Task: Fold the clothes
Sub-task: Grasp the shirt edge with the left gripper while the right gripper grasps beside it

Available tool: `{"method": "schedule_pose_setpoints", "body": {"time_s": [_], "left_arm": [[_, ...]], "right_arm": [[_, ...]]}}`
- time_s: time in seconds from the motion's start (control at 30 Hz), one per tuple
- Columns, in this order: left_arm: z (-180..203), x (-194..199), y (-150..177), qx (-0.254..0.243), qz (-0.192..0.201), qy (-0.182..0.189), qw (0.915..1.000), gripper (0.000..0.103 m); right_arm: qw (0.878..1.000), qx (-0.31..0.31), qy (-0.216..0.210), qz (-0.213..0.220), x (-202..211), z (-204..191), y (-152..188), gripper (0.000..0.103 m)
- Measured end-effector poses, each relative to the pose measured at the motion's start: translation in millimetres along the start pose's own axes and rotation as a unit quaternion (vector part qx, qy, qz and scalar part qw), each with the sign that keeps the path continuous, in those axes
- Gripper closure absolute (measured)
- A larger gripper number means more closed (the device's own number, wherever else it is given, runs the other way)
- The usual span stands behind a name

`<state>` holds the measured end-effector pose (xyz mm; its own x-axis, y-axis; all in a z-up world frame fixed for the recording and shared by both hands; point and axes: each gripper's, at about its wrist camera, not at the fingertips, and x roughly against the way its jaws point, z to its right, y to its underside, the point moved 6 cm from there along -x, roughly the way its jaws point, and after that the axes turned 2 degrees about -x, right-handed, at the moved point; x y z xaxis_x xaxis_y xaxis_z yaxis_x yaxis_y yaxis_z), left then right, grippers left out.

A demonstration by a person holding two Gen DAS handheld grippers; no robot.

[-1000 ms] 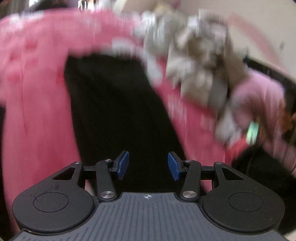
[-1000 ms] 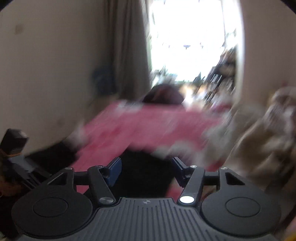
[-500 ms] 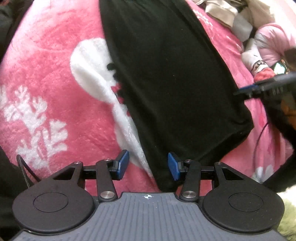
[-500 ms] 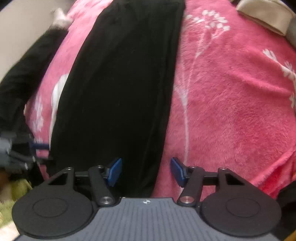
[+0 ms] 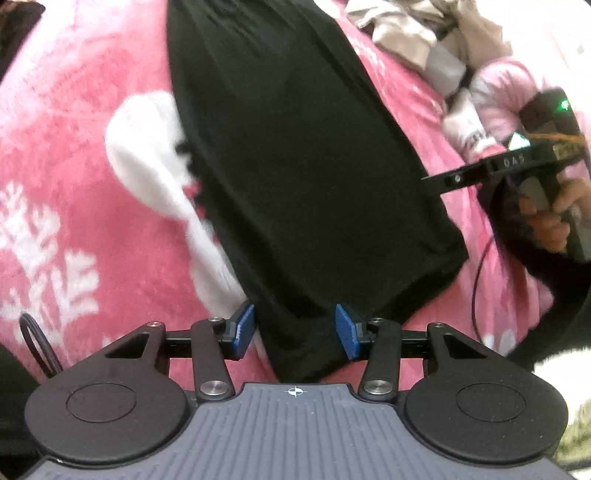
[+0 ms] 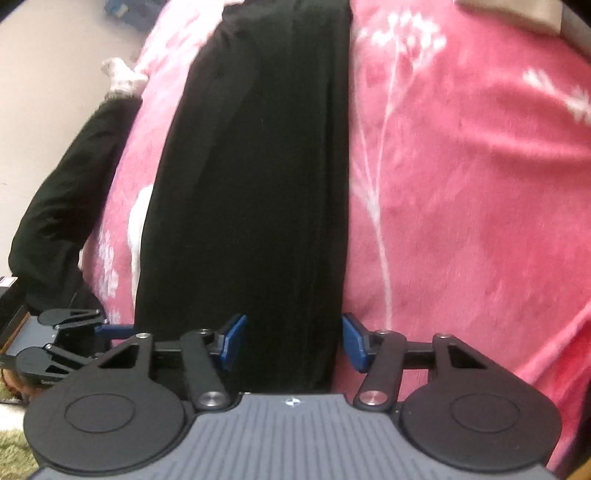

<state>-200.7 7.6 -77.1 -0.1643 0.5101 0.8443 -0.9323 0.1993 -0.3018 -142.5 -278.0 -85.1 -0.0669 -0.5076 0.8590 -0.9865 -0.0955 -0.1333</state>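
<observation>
In the left wrist view a pink blanket (image 5: 74, 155) fills the 9 o'clock side, with a white patch on it. The black garment (image 5: 295, 155) lies flat on it as a long strip, its long axis running from 12 o'clock down to 6 o'clock, its near end just ahead of the left gripper (image 5: 295, 328). That gripper's blue pads stand about half apart with nothing clamped; the garment's near left corner sits between them, the pads not pressing it. At 3 o'clock the right gripper (image 5: 480, 173) shows side-on, held by a hand (image 5: 550, 218), just off the garment's right corner. A heap of beige clothes (image 5: 406, 33) lies at 1 o'clock.

In the right wrist view the left gripper (image 6: 70, 336) shows at 8 o'clock. The garment runs up the middle toward 12 o'clock, blanket to its right at 3 o'clock. The right gripper (image 6: 293, 343) straddles the near right edge; its jaws are closing, cloth between them but not yet pinched.

Both grippers sit at the same near hem, one per corner, about equally close. The coming fold likely turns on carrying that hem along the long axis toward 12 o'clock.
</observation>
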Motion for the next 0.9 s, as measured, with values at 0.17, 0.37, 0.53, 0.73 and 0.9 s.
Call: {"method": "schedule_pose_setpoints", "body": {"time_s": [0.17,0.37,0.53,0.73,0.9], "left_arm": [[1.6,-13.9,5.1,0.002,-0.033,-0.004,0.9994,0.056],[1.5,-14.8,15.1,0.023,-0.069,0.024,0.9971,0.057],[3.8,-18.5,15.4,0.014,-0.080,0.027,0.9963,0.063],[0.2,-20.4,12.0,0.013,-0.076,0.022,0.9968,0.074],[-2.4,-18.4,8.9,0.021,-0.074,0.038,0.9964,0.070]], "right_arm": [[0.999,-0.026,-0.019,-0.034,-9.1,4.4,13.3,0.047],[0.991,-0.043,-0.046,-0.118,-20.3,-0.4,45.9,0.055],[0.985,-0.066,-0.059,-0.148,-25.8,-2.1,55.2,0.069],[0.982,-0.075,-0.058,-0.165,-38.6,-11.7,60.1,0.074],[0.976,-0.135,-0.076,-0.156,-36.1,-3.7,54.9,0.068]]}}
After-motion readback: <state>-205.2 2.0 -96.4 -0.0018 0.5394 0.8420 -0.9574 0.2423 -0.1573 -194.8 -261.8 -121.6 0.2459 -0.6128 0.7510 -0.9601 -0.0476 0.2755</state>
